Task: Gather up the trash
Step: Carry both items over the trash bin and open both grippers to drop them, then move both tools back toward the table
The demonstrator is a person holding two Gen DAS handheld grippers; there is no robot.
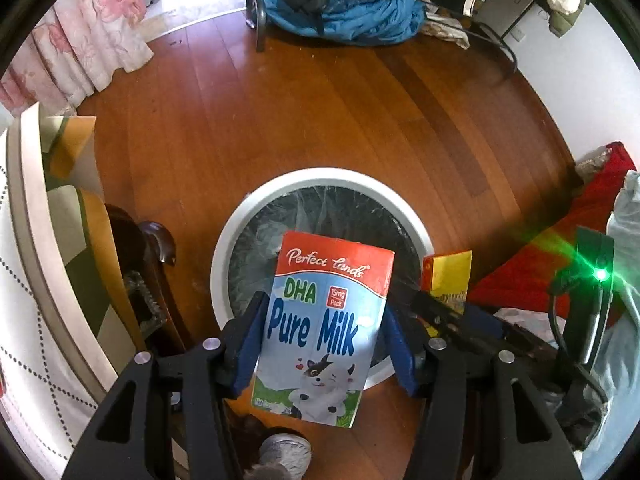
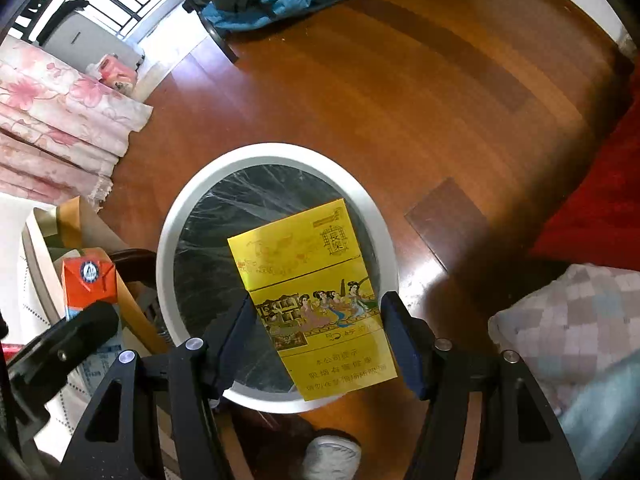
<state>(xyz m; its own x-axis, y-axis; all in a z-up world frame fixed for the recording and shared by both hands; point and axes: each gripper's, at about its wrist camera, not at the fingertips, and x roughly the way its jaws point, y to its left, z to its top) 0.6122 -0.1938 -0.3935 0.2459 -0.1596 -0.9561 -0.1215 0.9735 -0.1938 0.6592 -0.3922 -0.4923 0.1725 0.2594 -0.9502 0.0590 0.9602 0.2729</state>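
My left gripper (image 1: 325, 302) is shut on a blue and red "Pure Milk" carton (image 1: 320, 332), which it holds upright over a round white-rimmed trash bin (image 1: 240, 232) lined with a black bag. My right gripper (image 2: 318, 298) is shut on a flat yellow cigarette box (image 2: 316, 300), held tilted above the same bin (image 2: 176, 216). In the left wrist view, the yellow box (image 1: 450, 272) shows at the bin's right rim. The right wrist view has the carton's orange top (image 2: 88, 280) at the left. Both items hang in the air above the bin's mouth.
The bin stands on a brown wooden floor (image 1: 320, 120). A bed with a white quilted cover (image 1: 24, 320) and pink floral curtains (image 1: 80, 40) lie left. Blue clothes are heaped on a chair (image 1: 344, 8) at the back. A red cloth (image 2: 600, 200) and checked pillow (image 2: 568, 320) lie right. A person's grey shoe (image 2: 332, 456) is below.
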